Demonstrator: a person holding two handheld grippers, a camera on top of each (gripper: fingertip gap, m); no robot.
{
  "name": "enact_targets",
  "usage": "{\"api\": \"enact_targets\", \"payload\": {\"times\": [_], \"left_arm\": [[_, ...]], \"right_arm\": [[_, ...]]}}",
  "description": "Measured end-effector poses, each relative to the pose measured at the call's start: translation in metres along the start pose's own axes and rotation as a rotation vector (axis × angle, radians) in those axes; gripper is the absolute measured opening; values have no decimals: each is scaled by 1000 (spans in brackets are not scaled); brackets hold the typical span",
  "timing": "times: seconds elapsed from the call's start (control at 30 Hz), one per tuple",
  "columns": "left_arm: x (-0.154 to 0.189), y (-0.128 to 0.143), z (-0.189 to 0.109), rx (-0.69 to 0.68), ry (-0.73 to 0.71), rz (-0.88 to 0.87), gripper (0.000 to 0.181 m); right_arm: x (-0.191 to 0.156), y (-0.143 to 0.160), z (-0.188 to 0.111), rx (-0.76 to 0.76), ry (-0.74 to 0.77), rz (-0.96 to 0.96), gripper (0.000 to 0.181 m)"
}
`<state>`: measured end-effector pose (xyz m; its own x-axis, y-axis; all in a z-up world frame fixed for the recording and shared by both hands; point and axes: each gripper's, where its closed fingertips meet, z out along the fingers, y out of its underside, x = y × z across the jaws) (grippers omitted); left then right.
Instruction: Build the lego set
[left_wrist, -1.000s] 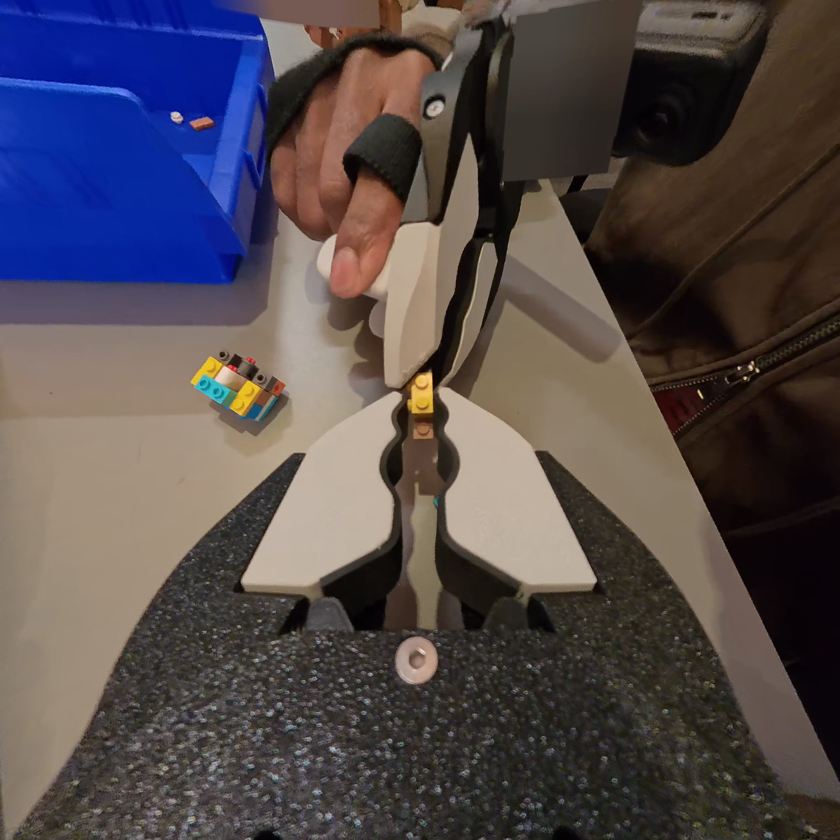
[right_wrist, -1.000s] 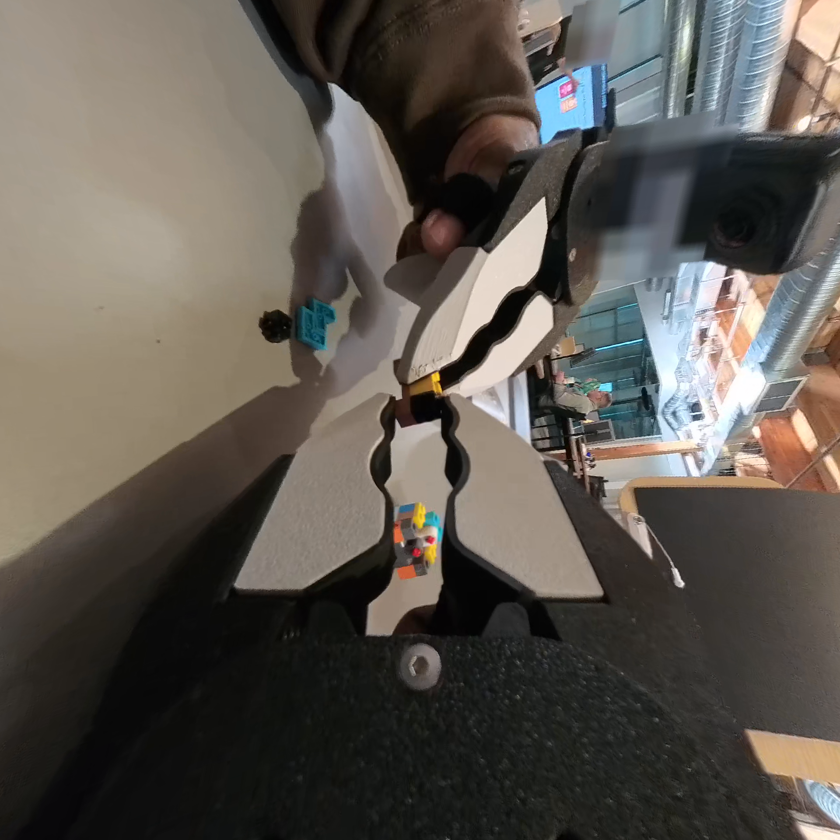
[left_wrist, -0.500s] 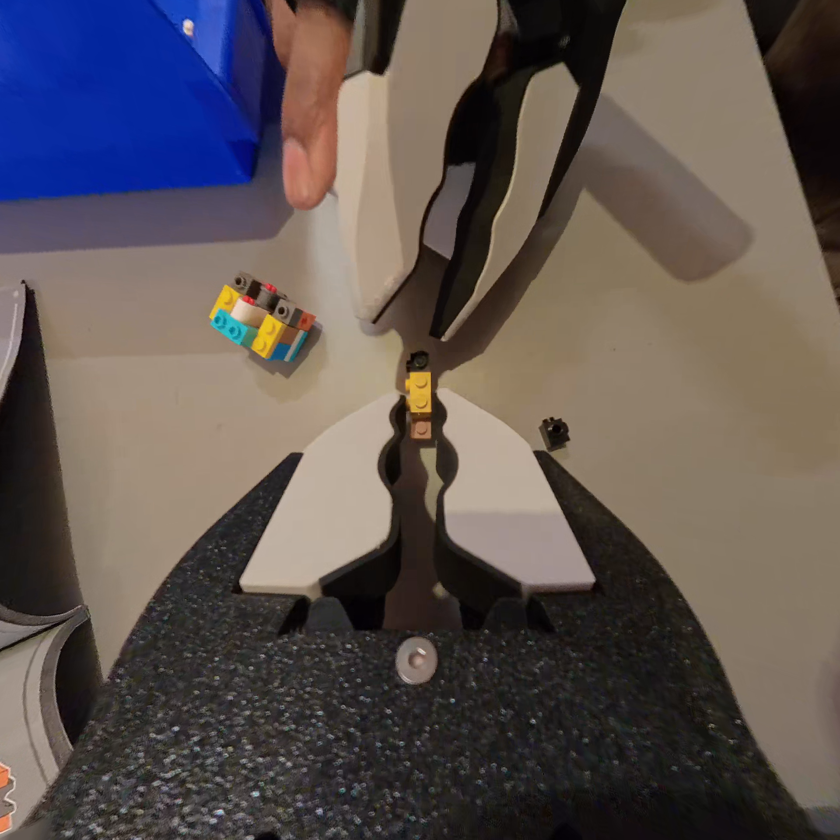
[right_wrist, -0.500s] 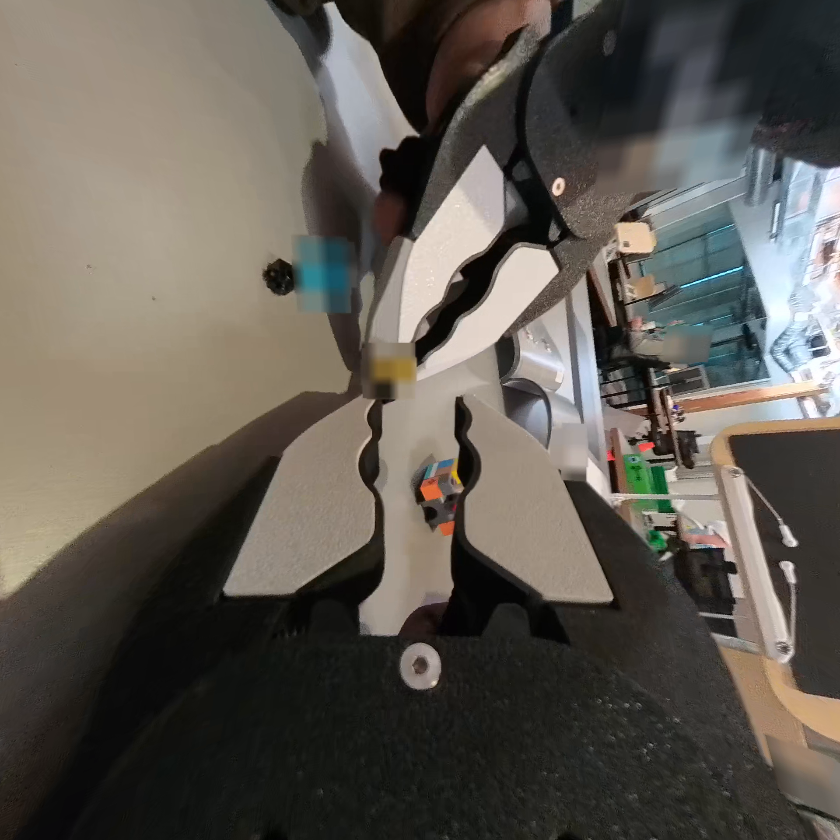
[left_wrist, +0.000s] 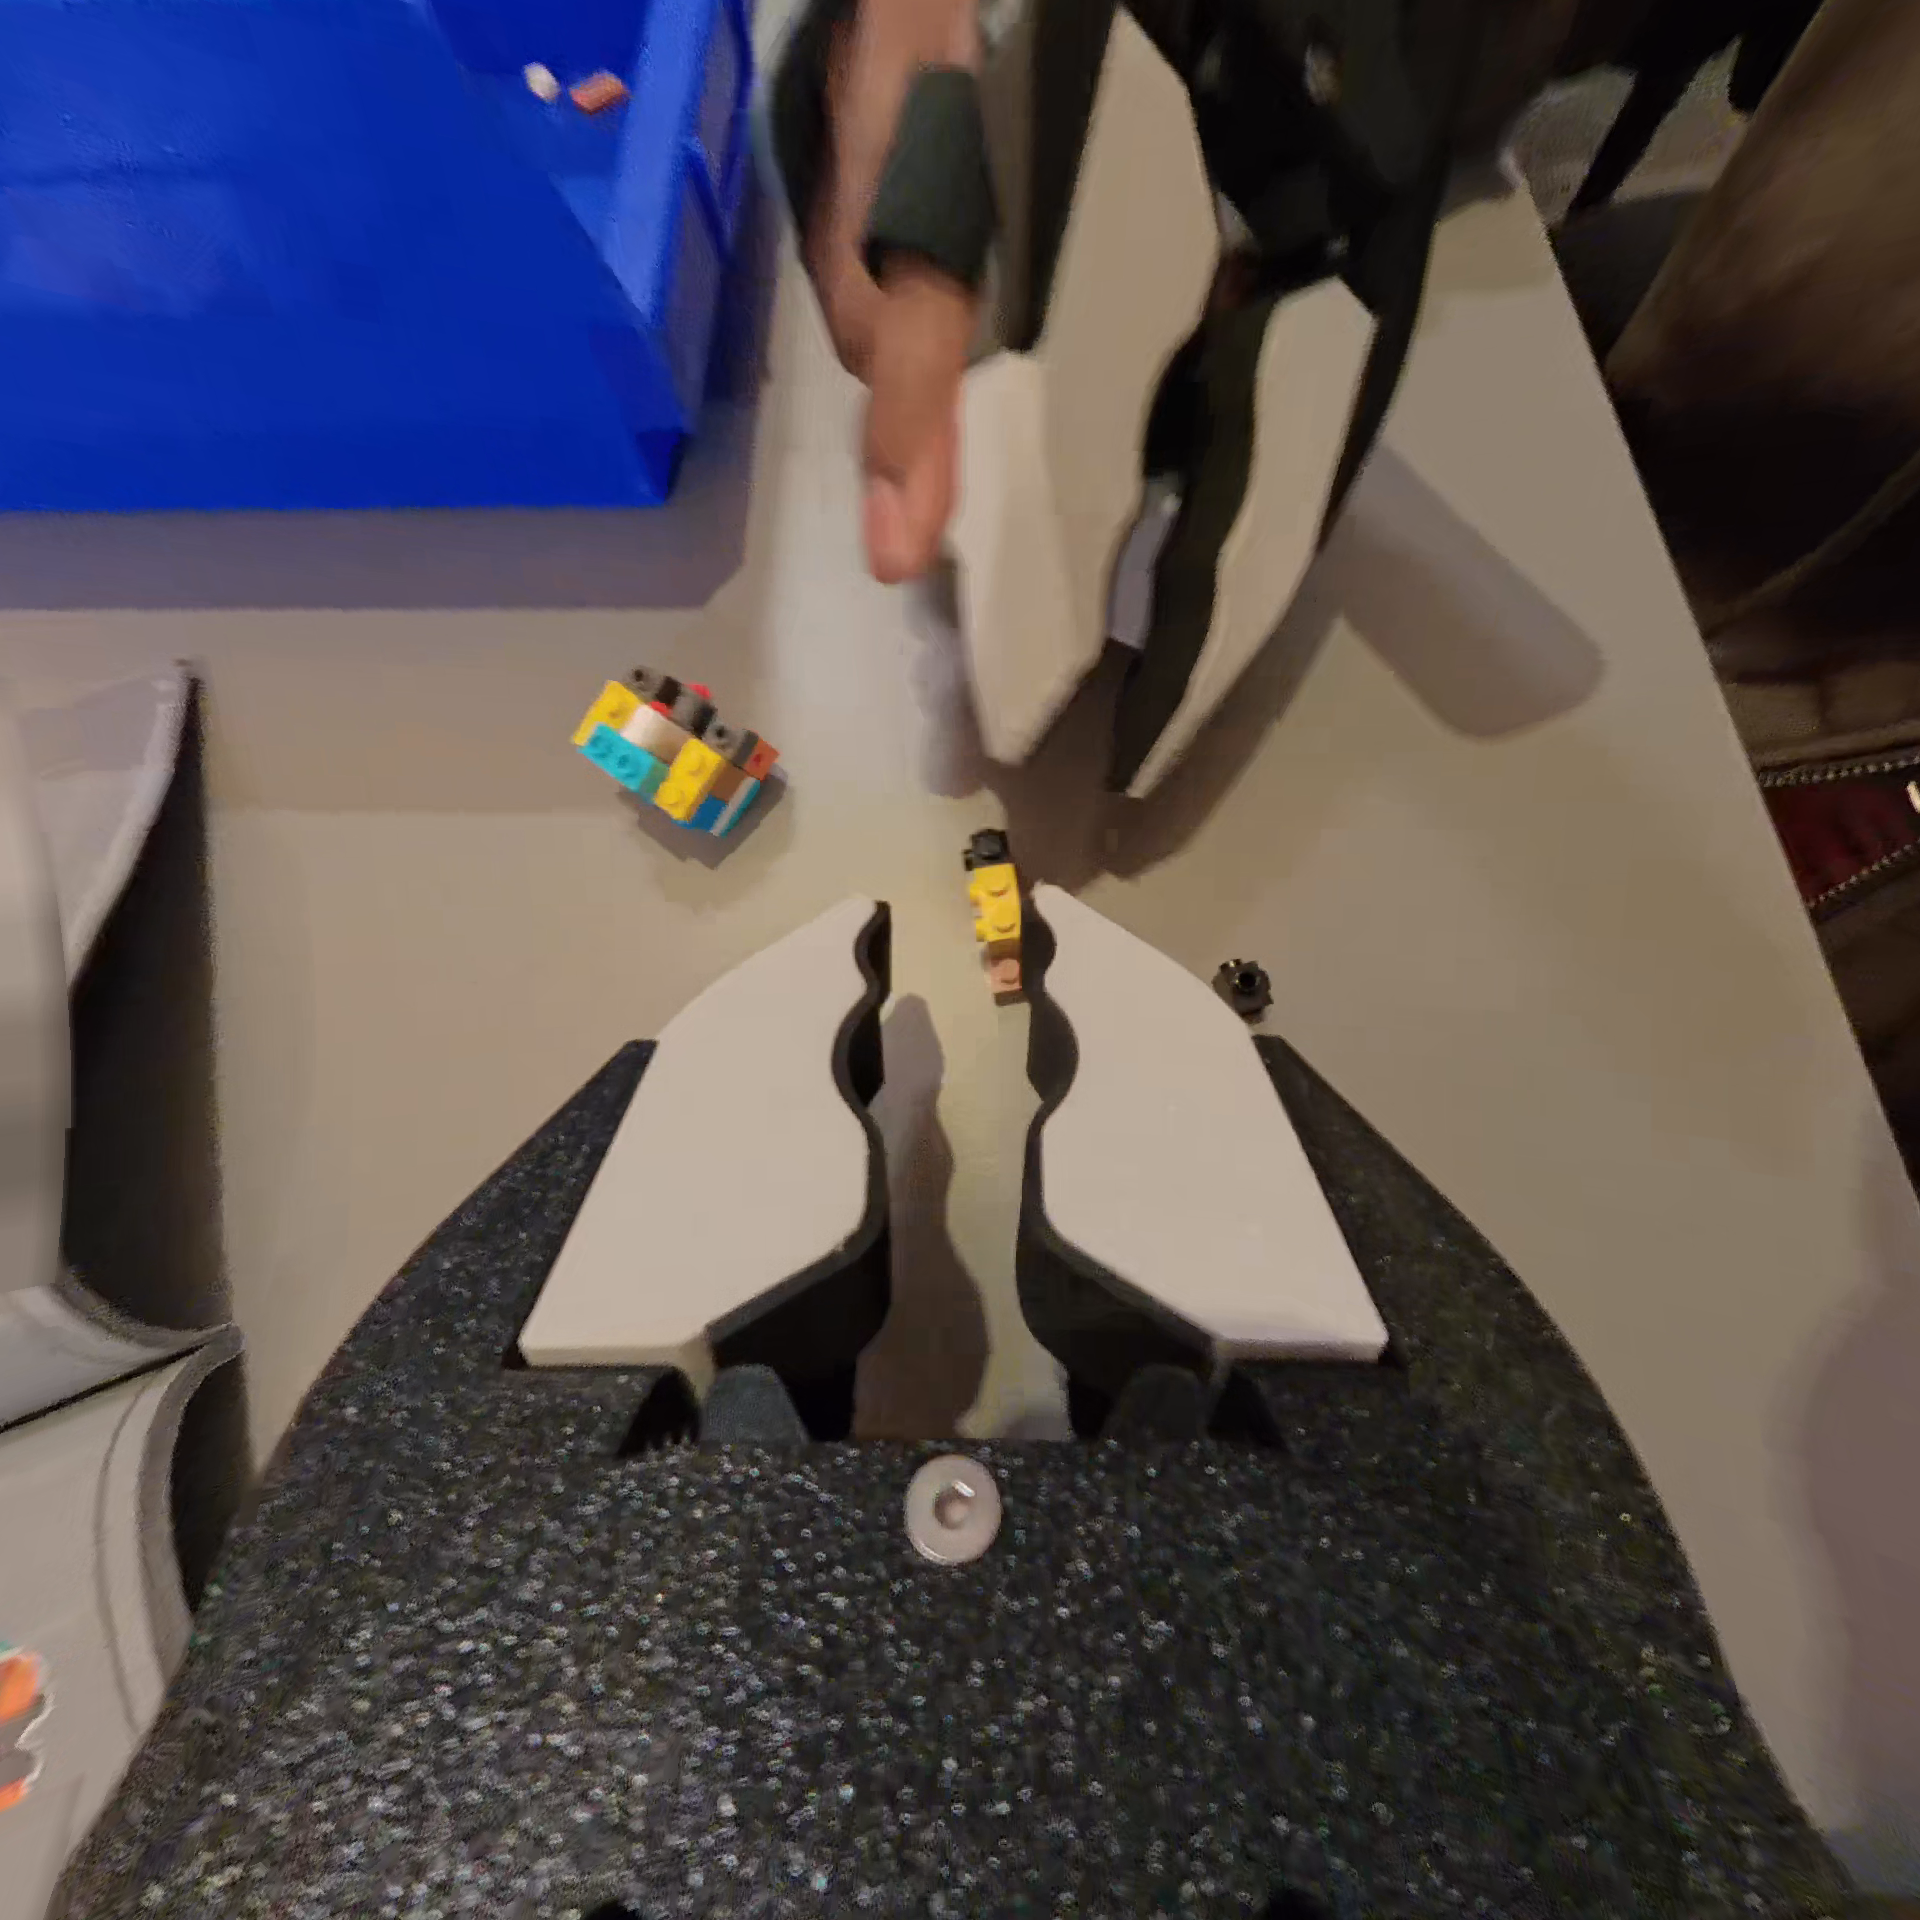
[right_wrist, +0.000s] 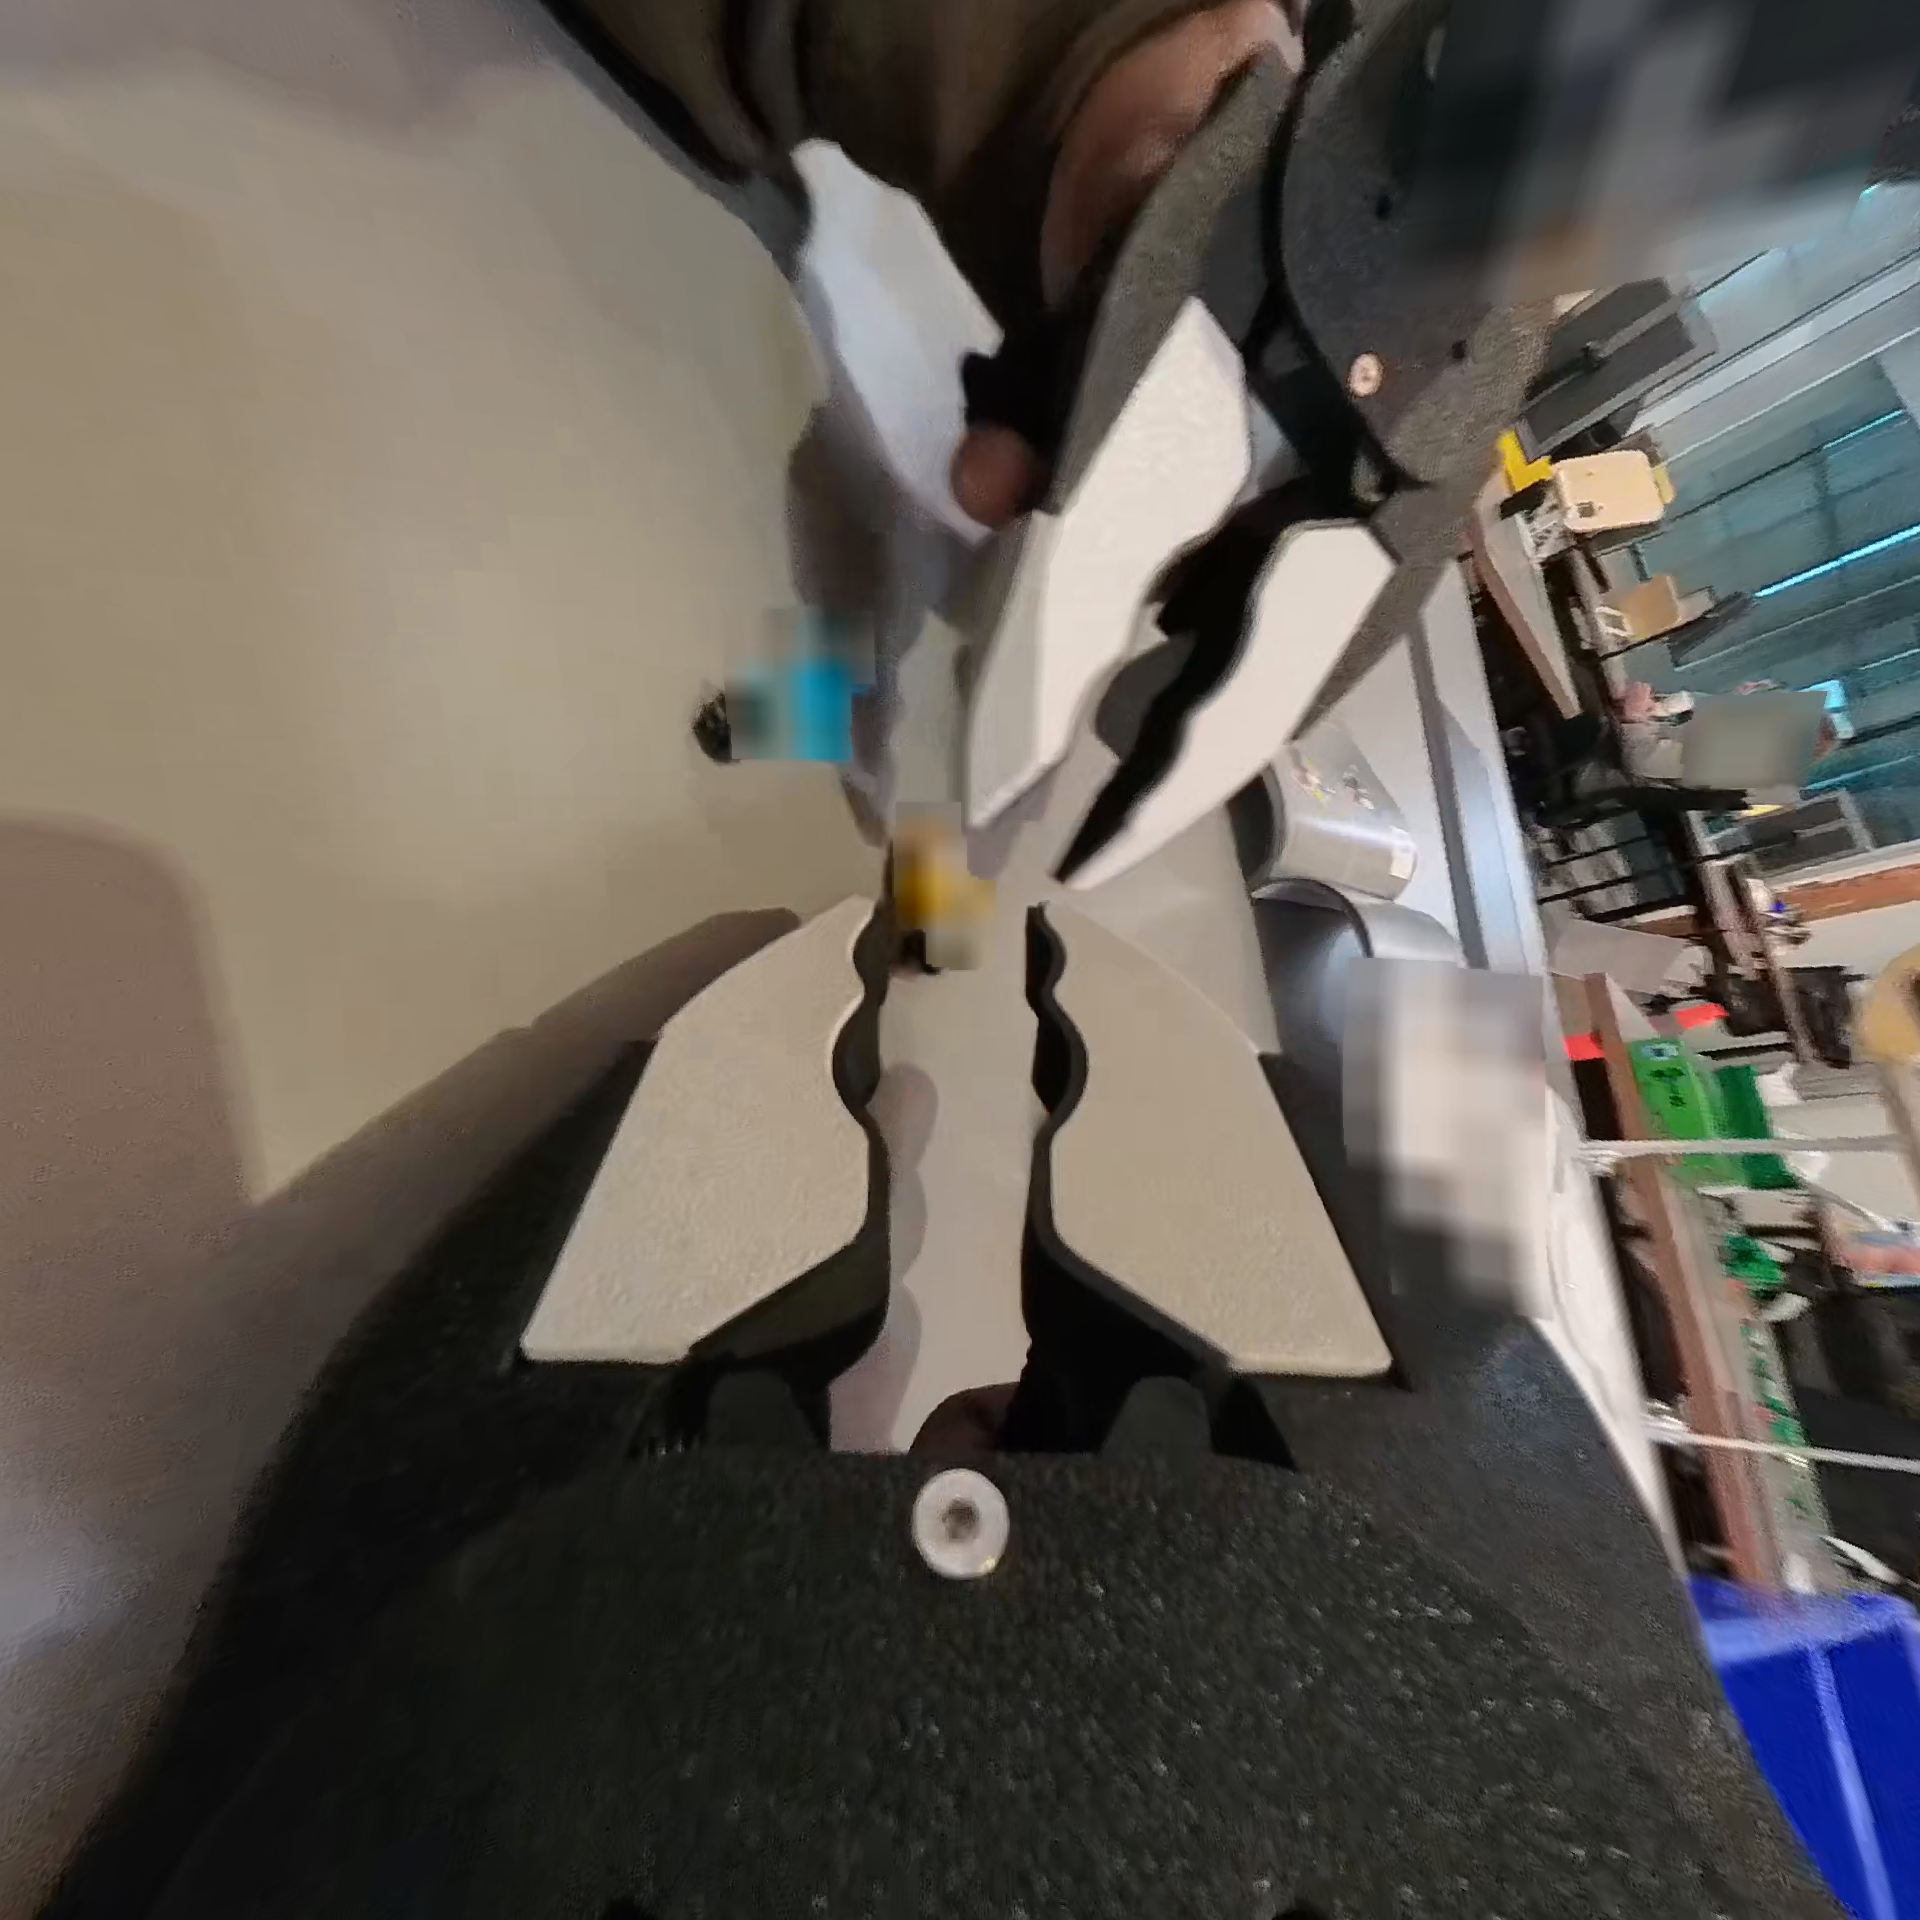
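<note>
Left gripper: grey-fingered gripper (left_wrist: 956, 914) with fingers spread apart, nothing pinched. A small stack of lego pieces, black on yellow on tan (left_wrist: 995, 920), sits right against the inner edge of its right finger (left_wrist: 1164, 1122), with a clear gap over to the left finger.

Right gripper: second grey-fingered gripper (right_wrist: 951, 920), also spread and gripping nothing. In the left wrist view it hangs just beyond the stack, tips pointing down at the table and a bit apart.

Stack in right view: a yellow blur near the left fingertip; can't tell if it touches.

Finished chunk: multicoloured lego block of yellow, teal, black and orange bricks (left_wrist: 675, 753), on the pale grey table (left_wrist: 416, 987), off to the left of both grippers with open tabletop around it.

Loose bits: small black round lego piece (left_wrist: 1242, 982) just outside the left gripper's right finger.

Bin: big blue plastic bin (left_wrist: 312, 260) at the far left, with a couple of tiny pieces inside.

Table edge: runs down the right side, close to the black piece, person's brown jacket (left_wrist: 1787, 416) just past it.
</note>
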<state>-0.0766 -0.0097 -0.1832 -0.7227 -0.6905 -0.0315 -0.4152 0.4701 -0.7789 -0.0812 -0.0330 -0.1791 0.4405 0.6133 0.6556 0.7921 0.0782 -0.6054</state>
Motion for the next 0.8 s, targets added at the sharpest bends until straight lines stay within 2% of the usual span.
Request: {"api": "enact_targets", "payload": {"times": [0.2,0.4,0.63,0.8], "left_arm": [[-18,-5,-17,51,-85,-37,23],[-13,-4,-15,29,-74,-15,23],[2,-3,-14,5,-22,60,23],[13,-1,-15,3,16,144,23]], "right_arm": [[-21,-26,9,22,-141,156,17],[-36,-25,21,-51,-203,168,16],[-37,-23,30,-80,-256,235,18],[-43,-20,32,-139,-338,301,9]]}}
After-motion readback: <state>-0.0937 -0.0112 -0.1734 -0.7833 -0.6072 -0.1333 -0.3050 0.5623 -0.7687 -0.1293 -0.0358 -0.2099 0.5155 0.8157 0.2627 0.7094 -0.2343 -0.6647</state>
